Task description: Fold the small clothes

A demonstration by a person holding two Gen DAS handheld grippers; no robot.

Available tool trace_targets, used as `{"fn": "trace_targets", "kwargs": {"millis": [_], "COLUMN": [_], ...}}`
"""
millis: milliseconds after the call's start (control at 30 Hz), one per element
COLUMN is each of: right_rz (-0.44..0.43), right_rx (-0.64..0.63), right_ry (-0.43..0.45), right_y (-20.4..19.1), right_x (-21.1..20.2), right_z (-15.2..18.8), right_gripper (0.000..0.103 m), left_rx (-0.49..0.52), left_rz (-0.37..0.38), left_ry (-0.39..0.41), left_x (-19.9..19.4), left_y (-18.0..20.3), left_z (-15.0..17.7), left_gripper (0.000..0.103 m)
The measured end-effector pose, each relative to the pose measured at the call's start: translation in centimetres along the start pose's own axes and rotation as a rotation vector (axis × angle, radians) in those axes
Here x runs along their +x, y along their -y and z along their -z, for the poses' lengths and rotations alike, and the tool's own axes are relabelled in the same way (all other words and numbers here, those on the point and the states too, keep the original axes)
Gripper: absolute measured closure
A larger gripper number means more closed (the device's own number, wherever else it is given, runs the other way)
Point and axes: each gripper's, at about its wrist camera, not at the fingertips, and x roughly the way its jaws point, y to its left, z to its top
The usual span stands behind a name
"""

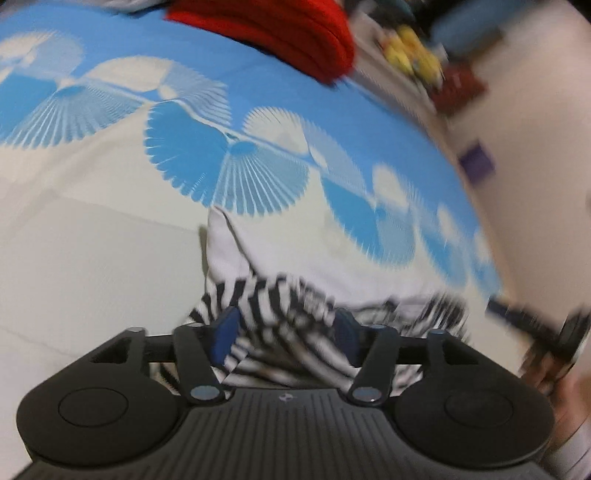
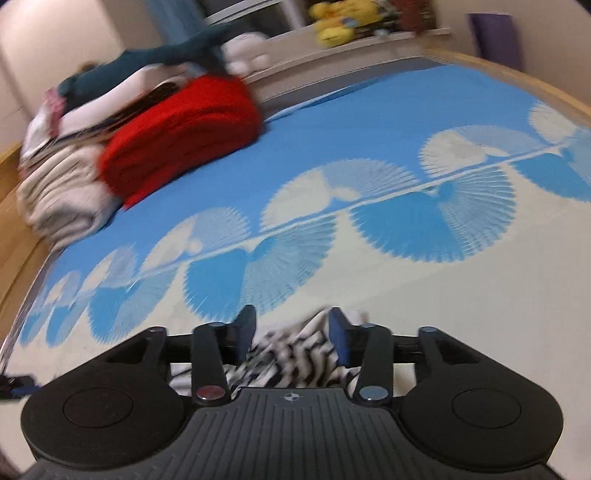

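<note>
- My left gripper [image 1: 286, 334] has its jaws wide apart, the blue pads [image 1: 226, 334] spread to either side of the striped garment [image 1: 273, 306].
- The black-and-white striped cloth bunches up between those pads and under the tool; I cannot tell whether either pad touches it, as the frame is blurred.
- A plain white part of the garment [image 1: 236, 251] lies flat ahead of the left gripper, running to a point on the sheet [image 1: 92, 258].
- My right gripper [image 2: 293, 332] is also well open, with the same garment [image 2: 291, 354] crumpled between its pads [image 2: 338, 339]; it is not clamped on it.
- The garment sits on the pale near part of the sheet [image 2: 461, 314], just short of the row of blue and white fan shapes.
- In the right wrist view a red folded blanket [image 2: 181, 136] rests at the far left of the bed, leaning on a pile of pale and dark clothes [image 2: 62, 177].
- Beyond the bed, a shelf holds a yellow toy [image 2: 338, 22].
- At the right edge of the left wrist view I see the other tool [image 1: 554, 325], smeared by motion.
</note>
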Motion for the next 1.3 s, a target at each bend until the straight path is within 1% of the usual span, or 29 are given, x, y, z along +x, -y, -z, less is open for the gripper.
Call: {"fn": "trace_targets", "kwargs": {"millis": [33,100,200,267,300,367,433,500,533,600,633,667,700,733,767,800,867,900,933,967,1000,1067,1100,1133,1167,1200,1233,1267,1300], "right_rz": [-0.018,-0.033,-0.016,-0.003,0.003,0.046,0.082,0.095,0.097,0.089,0.084,0.084,0.082,0.077,0.071,0.068,0.062,0.048,0.044,0.051,0.072,0.134,0.171,0.182,0.179,0.184,0.193,0.192,0.18], "right_rx": [-0.026,-0.081,-0.168,-0.217,-0.233,-0.277,-0.328,-0.363,-0.378,-0.394,-0.396,-0.4,-0.402,-0.394,-0.366,-0.333,-0.242,-0.2,-0.176,-0.173,-0.187,-0.215,-0.218,-0.214,-0.213,-0.222,-0.231,-0.235,-0.228], "right_ry": [-0.035,-0.101,-0.169,-0.179,-0.188,-0.198,-0.188,-0.184,-0.186,-0.197,-0.203,-0.201,-0.198,-0.185,-0.156,-0.113,0.021,0.085,0.134,0.156,0.137,0.053,-0.004,-0.056,-0.121,-0.158,-0.162,-0.152,-0.127], "right_y": [-0.3,-1.0,-2.1,-3.1,-3.5,-4.1,-4.9,-5.5,-5.8,-6.2,-6.4,-6.7,-6.8,-6.9,-6.9,-6.9,-6.7,-6.5,-6.4,-6.4,-6.5,-6.6,-6.4,-6.2,-5.9,-5.8,-5.8,-6.0,-6.0], "right_x": [0.4,1.4,2.8,3.6,4.0,4.8,5.7,6.7,7.1,7.9,8.4,8.6,8.8,8.9,8.7,8.3,6.8,6.1,5.8,6.0,7.0,9.3,10.7,11.7,12.8,13.3,13.2,12.9,12.1], "right_z": [0.5,1.5,3.0,3.5,3.7,3.9,3.9,3.8,3.7,3.4,3.2,3.0,2.7,2.2,1.4,0.6,-1.3,-2.1,-2.6,-2.7,-2.6,-1.8,-1.4,-0.9,-0.6,-0.3,-0.3,-0.6,-0.8], "right_gripper": [0.054,0.054,0.054,0.054,0.054,0.054,0.054,0.055,0.058,0.079,0.085,0.089,0.093,0.094,0.095,0.096,0.096,0.096,0.096,0.096,0.096,0.093,0.089,0.087,0.082,0.076,0.073,0.067,0.061], "left_rx": [0.052,0.126,0.208,0.261,0.284,0.33,0.356,0.364,0.363,0.348,0.341,0.333,0.329,0.326,0.315,0.277,0.202,0.199,0.202,0.206,0.206,0.192,0.182,0.175,0.173,0.166,0.149,0.114,0.079], "left_rz": [-0.037,-0.102,-0.131,-0.163,-0.186,-0.246,-0.269,-0.277,-0.275,-0.261,-0.252,-0.245,-0.253,-0.265,-0.278,-0.284,-0.272,-0.28,-0.296,-0.31,-0.329,-0.359,-0.363,-0.363,-0.367,-0.363,-0.349,-0.319,-0.297], "left_ry": [-0.002,-0.017,-0.038,-0.031,-0.018,0.023,0.047,0.058,0.057,0.035,0.022,0.005,-0.005,0.014,0.051,0.125,0.268,0.303,0.311,0.284,0.225,0.091,0.035,-0.008,-0.028,-0.024,-0.007,0.019,0.033], "left_x": [0.3,1.0,2.1,3.3,3.6,4.2,4.8,5.3,5.5,6.3,6.5,7.0,7.3,7.3,6.8,5.9,4.2,4.0,4.4,5.3,6.7,9.7,10.7,11.5,11.5,11.1,10.3,9.3,8.7], "left_y": [0.6,1.5,2.5,3.2,3.5,4.2,4.5,4.8,4.8,4.6,4.5,4.4,4.2,4.1,4.1,3.9,3.5,3.7,3.8,3.9,3.8,3.1,2.7,2.2,1.9,1.7,1.4,0.7,0.2], "left_z": [0.4,1.5,2.9,3.0,3.0,2.8,2.5,1.8,1.6,0.8,0.5,0.2,-0.2,-0.7,-1.2,-2.0,-3.4,-3.7,-3.9,-4.1,-4.2,-4.1,-4.0,-4.0,-3.9,-4.0,-4.3,-4.7,-4.9], "left_gripper": [0.032,0.031,0.03,0.03,0.03,0.03,0.03,0.035,0.041,0.052,0.069,0.095,0.099,0.1,0.1,0.1,0.1,0.1,0.1,0.1,0.1,0.096,0.095,0.092,0.084,0.079,0.069,0.06,0.056]}}
